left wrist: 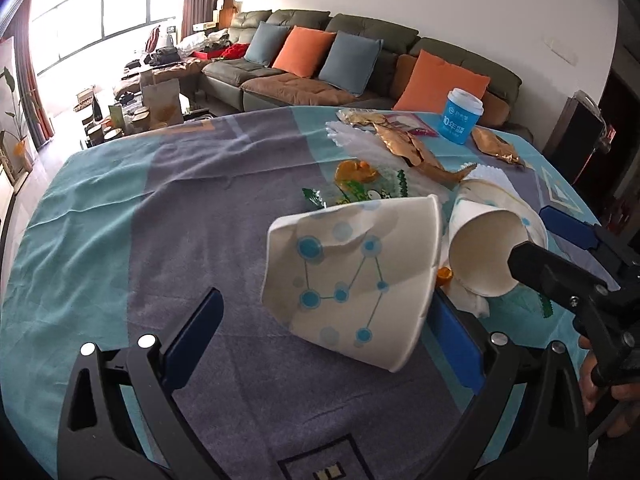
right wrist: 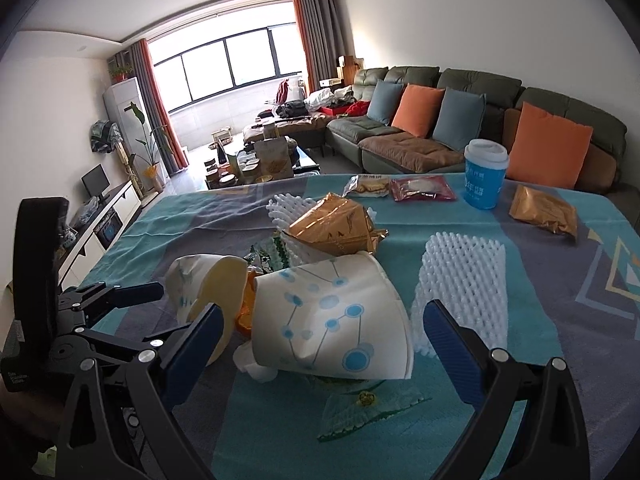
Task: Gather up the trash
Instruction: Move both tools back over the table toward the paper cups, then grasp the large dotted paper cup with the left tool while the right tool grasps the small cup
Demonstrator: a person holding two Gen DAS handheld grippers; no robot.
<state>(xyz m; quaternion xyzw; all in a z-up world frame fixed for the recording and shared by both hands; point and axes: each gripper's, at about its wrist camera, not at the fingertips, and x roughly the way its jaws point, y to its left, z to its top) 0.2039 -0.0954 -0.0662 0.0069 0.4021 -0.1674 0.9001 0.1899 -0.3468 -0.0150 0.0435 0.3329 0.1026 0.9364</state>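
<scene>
Two crumpled paper cups lie on their sides in the middle of the worktop [left wrist: 120,216], which is covered by a teal and grey cloth. In the left wrist view, the dotted cup [left wrist: 352,276] lies between the spread fingers of the left gripper [left wrist: 324,340], its rim close to the right blue pad, though contact cannot be made out; the gripper is released and grips nothing. The second cup [left wrist: 492,248] lies just beside it with its mouth facing the camera, and the right gripper [left wrist: 560,240] reaches in from the right around it, one black finger before its mouth and a blue pad behind. In the right wrist view, that gripper [right wrist: 320,336] is likewise wide open, the blue-dotted cup [right wrist: 332,316] lying between its pads. Behind the cups lie a gold wrapper [left wrist: 404,148], white foam netting [right wrist: 460,284] and clear printed wrappers [right wrist: 360,412]. A blue tub [left wrist: 460,116] stands upright near the far edge, well apart.
</scene>
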